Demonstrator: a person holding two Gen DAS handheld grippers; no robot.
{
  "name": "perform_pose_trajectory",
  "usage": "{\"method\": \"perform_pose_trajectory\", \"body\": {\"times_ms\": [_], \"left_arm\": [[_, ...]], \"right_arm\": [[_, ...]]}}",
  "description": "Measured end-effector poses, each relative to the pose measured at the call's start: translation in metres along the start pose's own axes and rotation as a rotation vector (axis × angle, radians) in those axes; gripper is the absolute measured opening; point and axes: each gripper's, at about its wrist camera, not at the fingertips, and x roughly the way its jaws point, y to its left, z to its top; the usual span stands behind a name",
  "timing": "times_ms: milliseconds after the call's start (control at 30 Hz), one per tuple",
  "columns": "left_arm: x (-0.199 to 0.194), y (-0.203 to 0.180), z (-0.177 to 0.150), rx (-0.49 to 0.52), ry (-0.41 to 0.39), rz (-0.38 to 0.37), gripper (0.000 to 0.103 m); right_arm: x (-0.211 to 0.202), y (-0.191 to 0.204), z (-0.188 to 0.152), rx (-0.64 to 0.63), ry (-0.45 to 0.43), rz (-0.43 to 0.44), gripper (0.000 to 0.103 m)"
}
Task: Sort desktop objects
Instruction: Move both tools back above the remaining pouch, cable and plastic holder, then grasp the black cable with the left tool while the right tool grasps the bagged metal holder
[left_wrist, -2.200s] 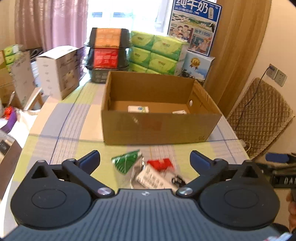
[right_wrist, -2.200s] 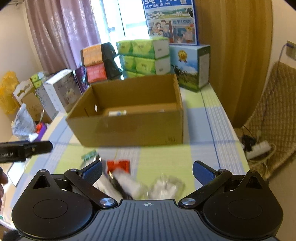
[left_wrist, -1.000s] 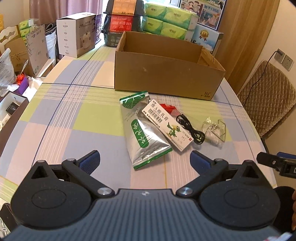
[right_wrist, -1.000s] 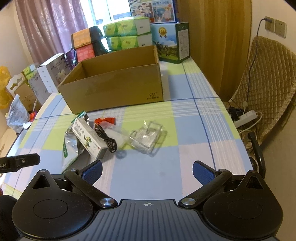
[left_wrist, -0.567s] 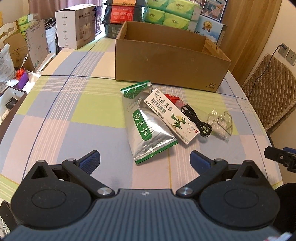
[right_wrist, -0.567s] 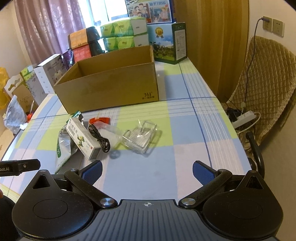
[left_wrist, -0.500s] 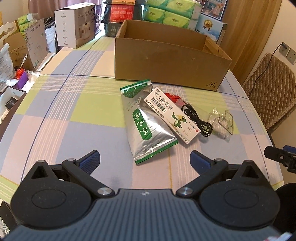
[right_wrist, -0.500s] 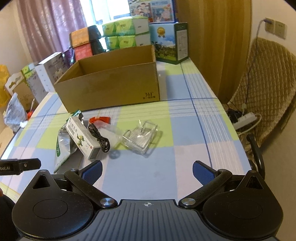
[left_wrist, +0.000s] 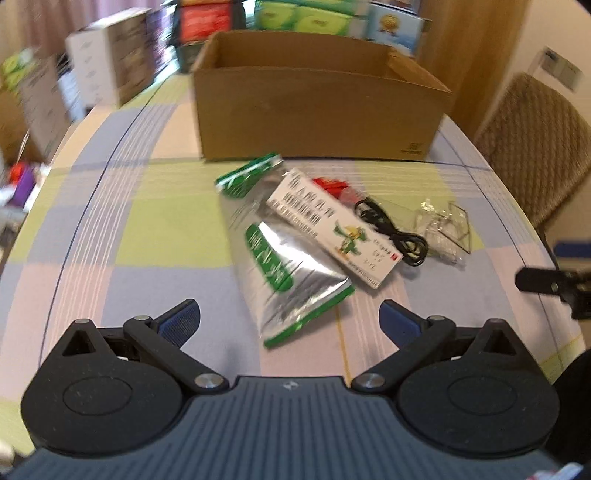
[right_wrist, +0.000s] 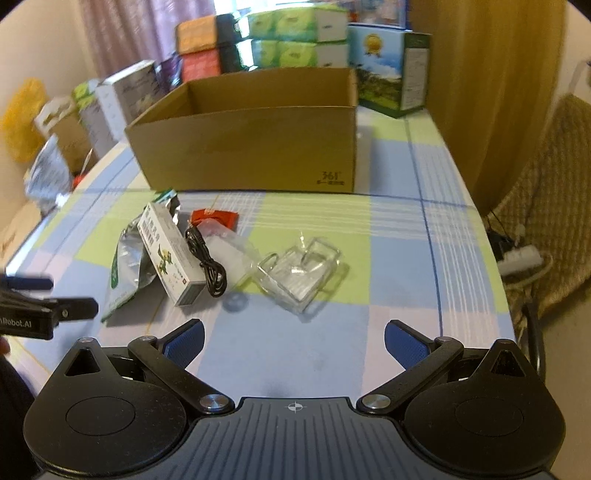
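Note:
A small pile lies on the checked tablecloth in front of an open cardboard box (left_wrist: 314, 107) (right_wrist: 251, 147). It holds a silver-green pouch (left_wrist: 284, 258) (right_wrist: 127, 266), a white medicine box (left_wrist: 332, 225) (right_wrist: 170, 254), a red packet (left_wrist: 332, 184) (right_wrist: 216, 218), a coiled black cable (left_wrist: 391, 229) (right_wrist: 207, 266) and a clear plastic case (left_wrist: 443, 225) (right_wrist: 303, 269). My left gripper (left_wrist: 289, 321) is open just short of the pouch. My right gripper (right_wrist: 293, 339) is open, short of the clear case. Neither holds anything.
Stacked tissue packs (right_wrist: 295, 33) and cartons (left_wrist: 107, 55) stand behind and to the left of the cardboard box. A wicker chair (left_wrist: 535, 147) and a power strip (right_wrist: 521, 258) are off the table's right edge. Each gripper shows at the other view's side edge.
Both grippers have moved forward and lower toward the pile, so the items look larger. The left wrist view is blurred by motion. Both stay open.

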Motion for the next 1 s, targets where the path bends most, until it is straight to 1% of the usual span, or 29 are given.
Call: {"method": "perform_pose_trajectory", "body": {"times_ms": [67,167,233,333,400,500,567,667,833,900,1000], "left_arm": [[0.002,-0.005,0.009,0.072,-0.009,-0.037,0.101],[0.007,-0.015,0.024,0.222,-0.014,-0.082,0.099],[0.011,-0.024,0.034,0.334,-0.012,-0.116,0.098],[0.023,-0.039,0.050,0.516,0.011,-0.168,0.092],[0.032,-0.049,0.056,0.629,0.020,-0.182,0.084],[0.045,-0.062,0.066,0.770,0.029,-0.208,0.080],[0.053,-0.067,0.071,0.845,0.035,-0.229,0.076],[0.064,-0.077,0.074,0.939,0.056,-0.282,0.075],[0.089,-0.089,0.080,1.038,0.129,-0.352,0.067],[0.098,-0.094,0.078,1.076,0.154,-0.356,0.059],[0.110,-0.099,0.074,1.126,0.185,-0.360,0.053]], "right_arm": [[0.006,-0.001,0.008,-0.078,0.018,0.021,0.101],[0.014,-0.001,0.016,-0.225,0.033,0.092,0.101],[0.024,-0.003,0.020,-0.324,0.049,0.094,0.101],[0.040,-0.007,0.024,-0.430,0.081,0.096,0.101],[0.051,-0.011,0.027,-0.482,0.098,0.103,0.101],[0.066,-0.012,0.033,-0.547,0.116,0.125,0.101],[0.075,-0.012,0.035,-0.581,0.121,0.134,0.101],[0.087,-0.011,0.040,-0.622,0.132,0.157,0.101],[0.111,-0.015,0.048,-0.648,0.164,0.177,0.101],[0.118,-0.016,0.049,-0.654,0.174,0.185,0.101],[0.128,-0.016,0.047,-0.659,0.188,0.187,0.100]]}}
